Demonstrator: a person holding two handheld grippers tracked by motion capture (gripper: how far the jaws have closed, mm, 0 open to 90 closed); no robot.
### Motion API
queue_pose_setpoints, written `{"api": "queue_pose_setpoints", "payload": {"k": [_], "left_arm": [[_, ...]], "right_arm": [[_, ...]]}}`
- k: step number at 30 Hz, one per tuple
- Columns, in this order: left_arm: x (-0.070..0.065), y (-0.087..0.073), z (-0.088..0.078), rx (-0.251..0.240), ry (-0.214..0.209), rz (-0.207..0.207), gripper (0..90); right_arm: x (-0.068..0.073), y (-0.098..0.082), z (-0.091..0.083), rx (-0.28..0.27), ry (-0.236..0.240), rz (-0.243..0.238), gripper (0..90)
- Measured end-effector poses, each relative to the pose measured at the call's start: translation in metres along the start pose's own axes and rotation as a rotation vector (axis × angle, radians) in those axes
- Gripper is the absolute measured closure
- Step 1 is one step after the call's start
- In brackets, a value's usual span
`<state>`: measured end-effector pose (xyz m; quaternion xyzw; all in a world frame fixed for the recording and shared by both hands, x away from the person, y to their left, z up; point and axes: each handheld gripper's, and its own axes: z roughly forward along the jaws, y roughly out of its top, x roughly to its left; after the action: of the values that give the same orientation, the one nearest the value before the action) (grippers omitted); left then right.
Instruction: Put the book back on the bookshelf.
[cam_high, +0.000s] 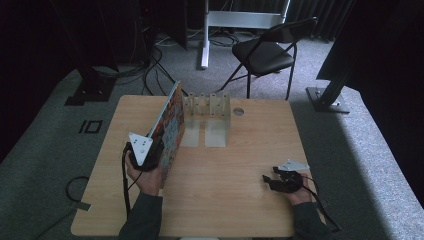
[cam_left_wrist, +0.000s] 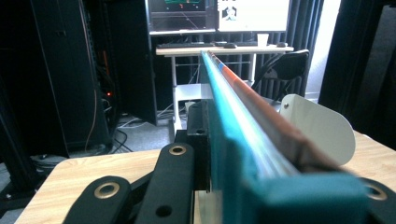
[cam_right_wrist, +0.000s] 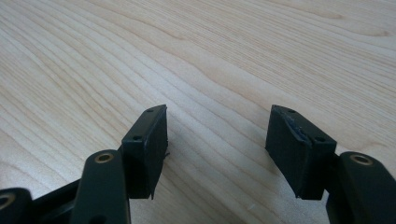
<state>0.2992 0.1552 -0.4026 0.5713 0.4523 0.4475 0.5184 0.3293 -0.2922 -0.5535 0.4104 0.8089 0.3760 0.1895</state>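
Standing on edge, the book (cam_left_wrist: 243, 116) is clamped between the left gripper (cam_left_wrist: 210, 154) jaws.

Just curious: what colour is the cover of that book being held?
The book cover is multicoloured, mostly orange and blue; best in the high view.

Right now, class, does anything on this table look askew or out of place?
Yes: the book leans tilted beside the metal rack instead of standing in a slot, clamped by the left gripper. The right gripper rests open on the table.
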Motion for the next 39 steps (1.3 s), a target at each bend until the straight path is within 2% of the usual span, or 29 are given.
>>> {"api": "queue_pose_setpoints", "payload": {"k": [14, 26, 39], "left_arm": [[-0.004, -0.001, 0.007, -0.007, 0.046, -0.029, 80.4], [-0.007, -0.002, 0.015, -0.013, 0.059, -0.021, 80.4], [-0.010, -0.004, 0.021, -0.021, 0.083, -0.032, 80.3]], "right_arm": [[0.000, 0.000, 0.000, 0.000, 0.001, 0.002, 38.2], [0.000, 0.000, 0.000, 0.000, 0.002, 0.002, 38.2], [0.000, 0.000, 0.000, 0.001, 0.000, 0.000, 38.1]]}}
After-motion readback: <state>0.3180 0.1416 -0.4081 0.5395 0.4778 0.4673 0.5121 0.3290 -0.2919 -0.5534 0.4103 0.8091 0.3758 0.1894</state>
